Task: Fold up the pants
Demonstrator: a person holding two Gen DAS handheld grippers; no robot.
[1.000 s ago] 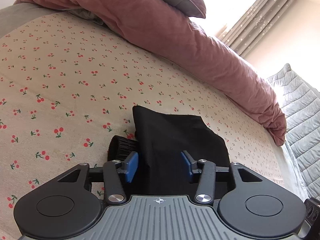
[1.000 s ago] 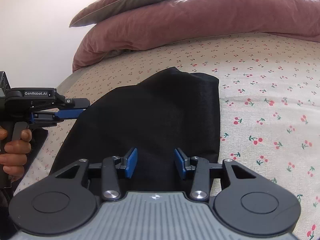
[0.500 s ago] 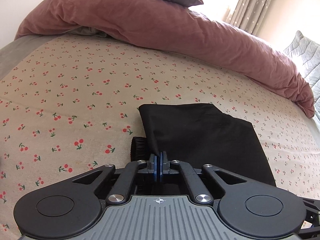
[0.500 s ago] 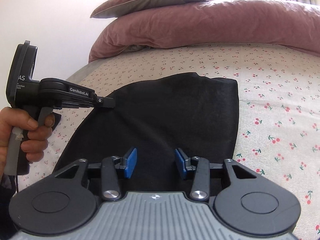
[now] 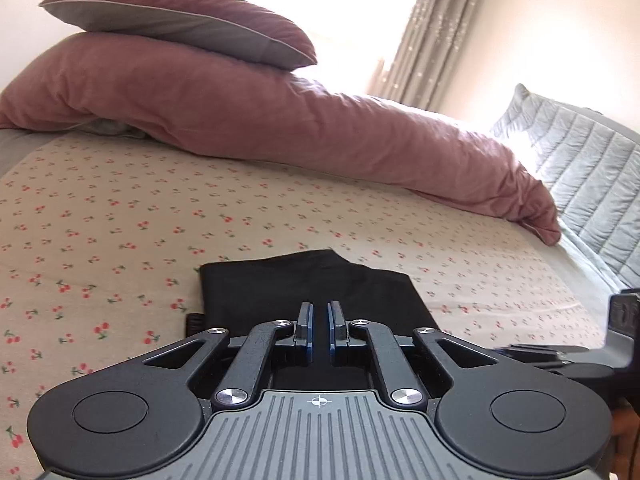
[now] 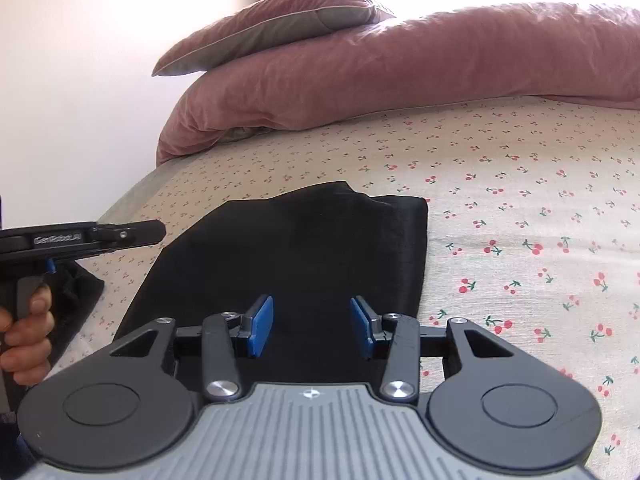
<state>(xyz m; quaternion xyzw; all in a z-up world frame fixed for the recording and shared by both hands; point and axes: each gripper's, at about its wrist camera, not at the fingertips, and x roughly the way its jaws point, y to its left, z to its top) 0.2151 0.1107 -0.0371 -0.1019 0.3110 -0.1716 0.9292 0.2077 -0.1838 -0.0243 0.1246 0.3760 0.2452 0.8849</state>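
We see the folded black pants (image 6: 296, 256) lying flat just ahead of our right gripper (image 6: 311, 328), long axis running away from it toward the pink duvet (image 6: 400, 80). Its jaws stand apart, released. Our left gripper (image 5: 319, 326) has just been opening to a narrow empty slit

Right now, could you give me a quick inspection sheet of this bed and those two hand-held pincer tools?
Surface: bed sheet with a small cherry print, lying flat.
Job's things: black pants folded into a compact shape on the sheet; a dark bit of fabric shows under the left tool.
Clutter: nothing seen.
Grippers: left gripper jaws have just been opening, a narrow gap, nothing between them; right gripper open above the pants, empty.
Cables: nothing seen for certain.
Surroundings: pink duvet rolled along the far side, pillow on top, grey quilted cover, curtains, a person's hand on the left tool's handle.
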